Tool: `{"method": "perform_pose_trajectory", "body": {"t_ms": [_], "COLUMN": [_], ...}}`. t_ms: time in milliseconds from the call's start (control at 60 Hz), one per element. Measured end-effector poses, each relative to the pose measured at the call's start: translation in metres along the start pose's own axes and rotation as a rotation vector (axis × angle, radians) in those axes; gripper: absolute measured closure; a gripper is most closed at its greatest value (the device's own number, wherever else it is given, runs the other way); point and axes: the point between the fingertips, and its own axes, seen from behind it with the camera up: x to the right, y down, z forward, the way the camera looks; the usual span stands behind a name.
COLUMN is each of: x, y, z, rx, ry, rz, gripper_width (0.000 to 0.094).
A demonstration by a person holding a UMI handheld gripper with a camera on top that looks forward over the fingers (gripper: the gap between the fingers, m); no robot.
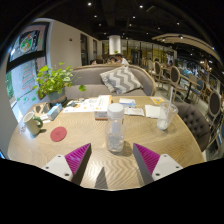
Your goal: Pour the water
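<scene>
Spread wide, gripper [112, 160] short of tall clear plastic water bottle [116, 128] near round wooden table's [60, 150] front edge; off-centre closing would tip it.

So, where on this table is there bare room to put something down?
Bare wood lies on either side of the bottle, which stands just ahead of the open gripper: one patch between it and the red coaster, another between it and the glass. Beyond the bottle, papers and the plant crowd the table.

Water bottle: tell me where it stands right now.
The water bottle stands upright on the round wooden table, just ahead of the open gripper, centred between its fingers, with the glass to its right.
</scene>
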Motion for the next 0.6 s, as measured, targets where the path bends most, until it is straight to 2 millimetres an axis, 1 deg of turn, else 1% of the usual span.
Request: {"method": "perform_pose_trajectory", "body": {"t_ms": [83,150,233,317,400,433,467,600], "x": [0.012,0.014,0.011,0.008,0.005,0.005,0.008,0.008], "y": [-0.008,-0.010,-0.016,-0.017,-0.016,-0.016,-0.019,-0.020], "z": [0.034,0.054,0.080,0.097,0.109,0.111,0.112,0.111], "rx": [0.022,0.030,0.053,0.072,0.080,0.086,0.099,0.119], "ry": [0.012,0.015,0.001,-0.004,-0.001,0.003,0.015,0.016], "rz": [0.014,0.027,0.016,-0.013,-0.028,-0.027,-0.028,-0.028], "gripper_width": [0.0083,0.0087,0.0112,0.0148,0.0254,0.0320,0.0426,0.0471]}}
